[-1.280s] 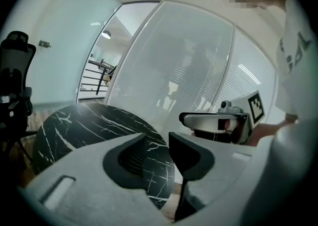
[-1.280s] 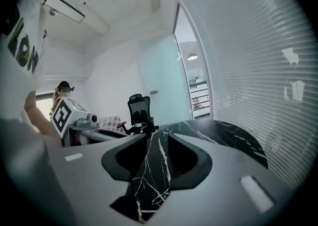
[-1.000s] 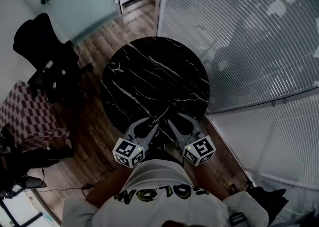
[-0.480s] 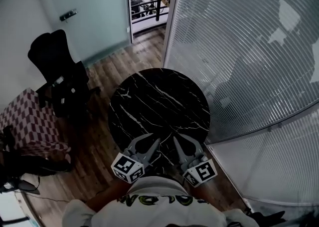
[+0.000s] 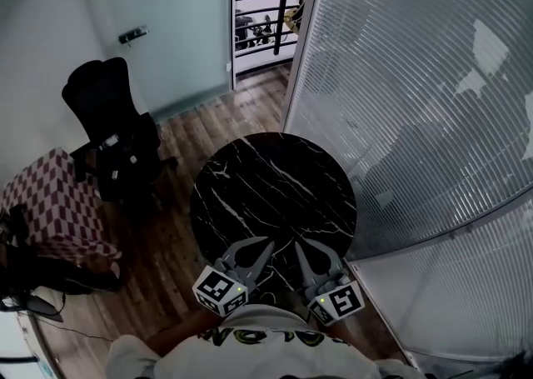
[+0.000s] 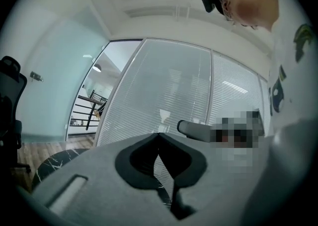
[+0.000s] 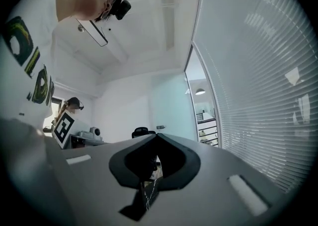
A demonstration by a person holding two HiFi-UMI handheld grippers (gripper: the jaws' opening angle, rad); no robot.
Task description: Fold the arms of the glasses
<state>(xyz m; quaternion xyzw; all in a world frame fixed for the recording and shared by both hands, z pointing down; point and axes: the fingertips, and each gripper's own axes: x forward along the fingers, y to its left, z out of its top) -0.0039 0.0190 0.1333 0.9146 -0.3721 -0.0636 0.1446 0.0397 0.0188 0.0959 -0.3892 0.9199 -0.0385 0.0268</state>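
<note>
No glasses show in any view. The round black marble table (image 5: 275,194) looks bare in the head view. My left gripper (image 5: 267,242) and right gripper (image 5: 298,245) hover side by side over the table's near edge, close to the person's chest, both pointing out over the top. Both have just been closing, and each now has its tips together with nothing between them. In the left gripper view the left gripper (image 6: 158,134) points level towards the blinds. In the right gripper view the right gripper (image 7: 157,134) points level into the room.
A black office chair (image 5: 108,119) and a checkered seat (image 5: 50,202) stand on the wooden floor (image 5: 179,161) to the left. A glass wall with blinds (image 5: 416,119) curves round the table's right side. An open doorway (image 5: 258,19) lies beyond.
Both grippers' jaws stood apart a second ago and are now together. The grippers have risen, and the head view has tilted up, so the table sits lower in the picture.
</note>
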